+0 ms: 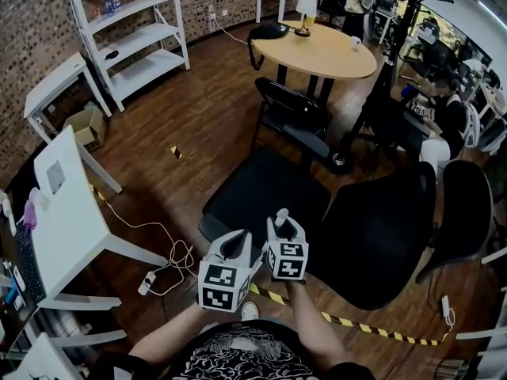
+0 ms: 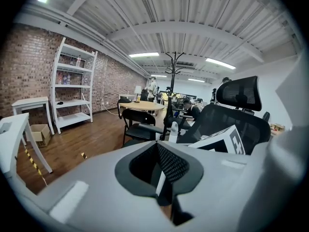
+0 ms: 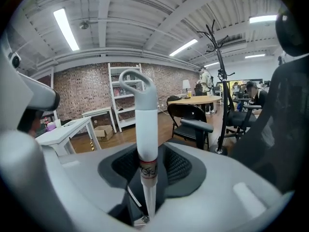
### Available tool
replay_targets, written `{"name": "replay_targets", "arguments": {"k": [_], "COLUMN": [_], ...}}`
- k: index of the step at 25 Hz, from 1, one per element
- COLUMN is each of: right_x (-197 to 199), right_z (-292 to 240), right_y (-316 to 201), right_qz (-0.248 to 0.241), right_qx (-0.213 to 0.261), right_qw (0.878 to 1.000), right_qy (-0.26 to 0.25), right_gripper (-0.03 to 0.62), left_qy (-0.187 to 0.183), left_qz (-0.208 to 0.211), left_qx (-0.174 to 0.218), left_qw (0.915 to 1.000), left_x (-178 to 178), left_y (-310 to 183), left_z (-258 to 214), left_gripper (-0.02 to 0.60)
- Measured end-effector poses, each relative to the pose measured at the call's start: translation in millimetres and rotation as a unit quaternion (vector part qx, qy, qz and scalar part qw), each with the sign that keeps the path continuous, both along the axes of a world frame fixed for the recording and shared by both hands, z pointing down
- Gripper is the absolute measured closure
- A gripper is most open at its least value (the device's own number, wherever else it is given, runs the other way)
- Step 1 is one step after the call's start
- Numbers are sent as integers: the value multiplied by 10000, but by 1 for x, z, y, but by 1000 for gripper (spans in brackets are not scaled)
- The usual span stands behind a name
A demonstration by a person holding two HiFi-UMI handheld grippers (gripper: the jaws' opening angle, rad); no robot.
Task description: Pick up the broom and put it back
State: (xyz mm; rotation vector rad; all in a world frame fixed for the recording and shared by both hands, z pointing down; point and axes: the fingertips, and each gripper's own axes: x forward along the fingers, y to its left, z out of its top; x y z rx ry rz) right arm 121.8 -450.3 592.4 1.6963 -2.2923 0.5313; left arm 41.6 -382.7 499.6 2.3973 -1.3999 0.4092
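Observation:
Only the top of the broom shows: a grey-white handle (image 3: 146, 129) with a loop at its end, standing upright. My right gripper (image 3: 147, 170) is shut on this handle just below a red-banded label. In the head view the handle tip (image 1: 281, 214) pokes up above the right gripper (image 1: 287, 236), close to my body. My left gripper (image 1: 234, 248) is beside it on the left; its jaws (image 2: 161, 166) meet with nothing between them. From the left gripper view the handle tip (image 2: 174, 132) and the right gripper's marker cube (image 2: 227, 141) show just to the right. The broom head is hidden.
A black mesh office chair (image 1: 380, 228) stands right in front of me, with a black folding chair (image 1: 289, 113) and a round wooden table (image 1: 317, 50) beyond. A white desk (image 1: 67, 204) is at left, a white shelf (image 1: 135, 30) at the back. Cables (image 1: 158, 267) and striped tape (image 1: 356, 323) lie on the floor.

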Motion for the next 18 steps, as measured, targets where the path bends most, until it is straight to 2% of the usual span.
{"name": "replay_targets", "arguments": {"k": [2, 8, 18], "right_x": [-1, 3, -2], "right_z": [0, 0, -7], "right_y": [0, 7, 48], "right_qz": [-15, 53, 123], "right_qx": [34, 35, 51], "right_qw": [10000, 10000, 9999], "right_qy": [18, -5, -60], "right_gripper": [507, 508, 510], "left_qy": [7, 45, 185], "left_qz": [-8, 18, 90], "left_qx": [3, 28, 95], "left_qw": [10000, 10000, 9997], "left_x": [-1, -5, -18], "left_y": [1, 9, 37], "left_z": [0, -4, -13], "left_gripper": [578, 578, 578]}}
